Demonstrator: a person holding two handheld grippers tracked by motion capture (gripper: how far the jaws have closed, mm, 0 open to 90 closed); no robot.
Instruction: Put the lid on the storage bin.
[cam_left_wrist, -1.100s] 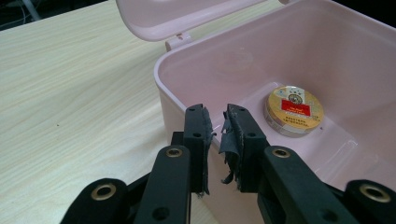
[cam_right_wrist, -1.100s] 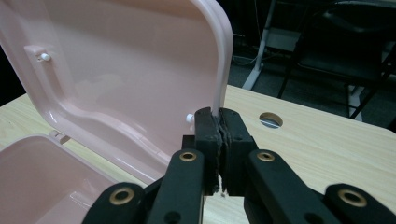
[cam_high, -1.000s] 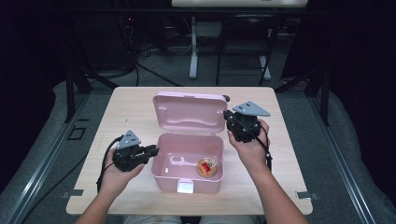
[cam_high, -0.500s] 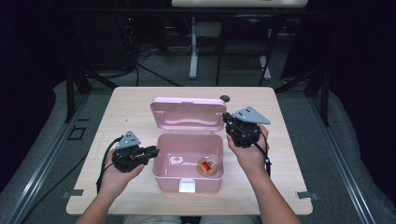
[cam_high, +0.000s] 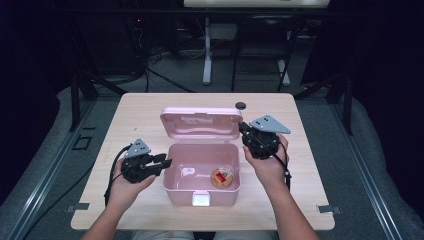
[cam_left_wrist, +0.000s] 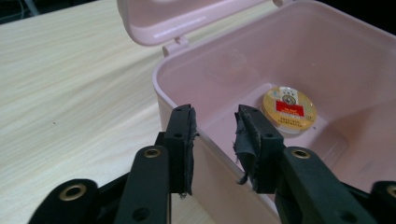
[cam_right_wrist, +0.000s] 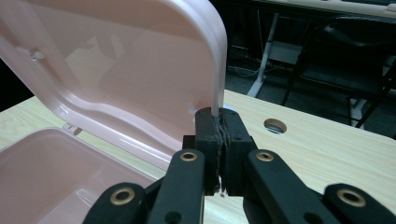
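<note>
I see the pink box (cam_high: 200, 187) near the front edge of the tabletop (cam_high: 310, 200). My right gripper (cam_right_wrist: 219, 123) pinches the edge of its raised lid (cam_right_wrist: 140, 70). My left gripper (cam_left_wrist: 215, 135) has just been opening; its jaws straddle the box's left wall without pressing.

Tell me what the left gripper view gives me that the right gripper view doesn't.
Left gripper view: a round yellow-and-red tin on the floor of the pink plastic box; the left gripper, jaws just opening, straddles its wall. Right gripper view: the right gripper shut on the raised pink lid, a round hole in the light wooden table. Both: box, lid, table.
</note>
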